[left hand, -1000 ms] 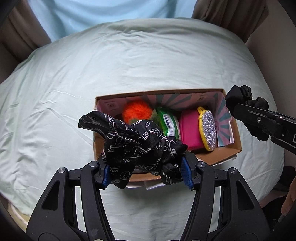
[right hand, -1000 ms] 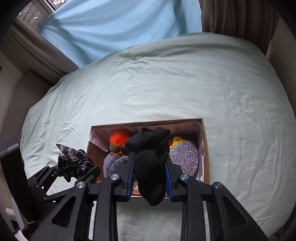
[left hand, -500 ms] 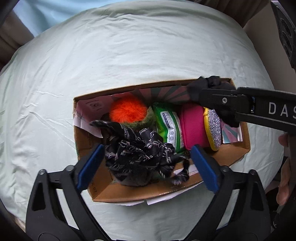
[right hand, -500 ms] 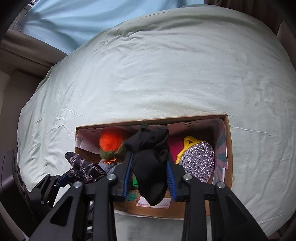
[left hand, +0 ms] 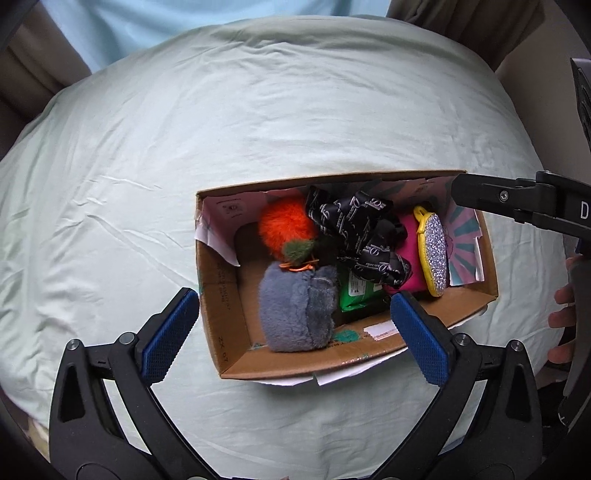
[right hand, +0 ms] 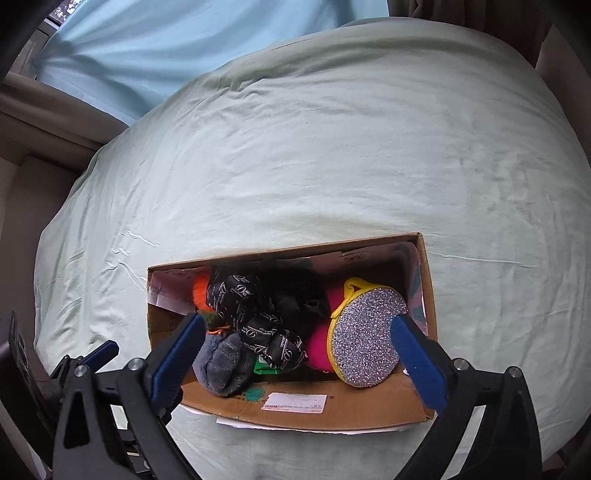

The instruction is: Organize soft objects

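An open cardboard box [left hand: 221, 295] sits on a pale green sheet. Inside lie an orange pompom [left hand: 284, 229], a grey plush [left hand: 295, 306], a green packet [left hand: 354, 291], a pink item [left hand: 406, 236] and a glittery yellow-rimmed sponge [left hand: 436, 254]. A black patterned scarf [left hand: 362, 236] rests on top of them, loose. My left gripper [left hand: 293, 306] hangs open above the box's near left part, holding nothing. My right gripper [right hand: 297, 325] is over the box with its jaws opening; a black cloth [right hand: 295, 291] lies in the box beyond them, free of the pads.
The sheet [left hand: 295, 110] covers a rounded bed that falls away on all sides. A light blue curtain [right hand: 184, 48] and brown drapes [left hand: 461, 22] hang behind. A person's fingers [left hand: 561, 295] show at the right edge. The right gripper's arm [left hand: 517, 203] crosses the box's far right corner.
Both grippers came over the box and opened. The patterned scarf dropped from the left gripper into the box, and the black cloth dropped from the right one beside it.
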### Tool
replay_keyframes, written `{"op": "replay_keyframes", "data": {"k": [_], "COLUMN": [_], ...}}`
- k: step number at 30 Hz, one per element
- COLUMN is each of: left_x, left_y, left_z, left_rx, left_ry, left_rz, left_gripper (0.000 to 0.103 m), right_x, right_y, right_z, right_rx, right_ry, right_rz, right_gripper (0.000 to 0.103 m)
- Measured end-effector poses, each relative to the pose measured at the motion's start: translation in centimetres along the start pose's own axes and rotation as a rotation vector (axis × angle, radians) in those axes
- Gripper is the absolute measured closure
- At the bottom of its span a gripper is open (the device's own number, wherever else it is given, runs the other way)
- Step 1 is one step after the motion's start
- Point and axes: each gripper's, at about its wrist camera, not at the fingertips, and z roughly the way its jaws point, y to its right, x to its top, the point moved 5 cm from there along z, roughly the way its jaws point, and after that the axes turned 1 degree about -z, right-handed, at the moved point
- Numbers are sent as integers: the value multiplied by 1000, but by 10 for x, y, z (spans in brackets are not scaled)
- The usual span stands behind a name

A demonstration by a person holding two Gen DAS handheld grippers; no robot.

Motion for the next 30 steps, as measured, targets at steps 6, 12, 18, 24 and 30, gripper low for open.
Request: {"op": "replay_keyframes", "data": {"k": [6, 12, 18, 24, 30], "left_x": [-7, -15, -13, -14, -32], "left_y": [2, 0, 9, 25, 33], "left_z": [-34, -104, -200, -283, -334], "left_rx": [29, 26, 15, 12, 12], "left_ry": [47, 150, 328, 504, 618], "left_rz": [-12, -77, -106, -118, -141], "left_gripper": [0, 0, 0, 0, 0], "right_x": [-8, -26, -40, -58, -79], "right_y": [-4, -12, -19, -24, -28], "right_z": [-33, -95, -181, -270, -333], "right_rx": [-1, -20, -35, -93, -165], "right_ry": [46, 122, 273, 446, 606], "right_rz": [-21, -79, -166, -210, -223], "right_gripper": [3, 3, 3, 3, 3]}}
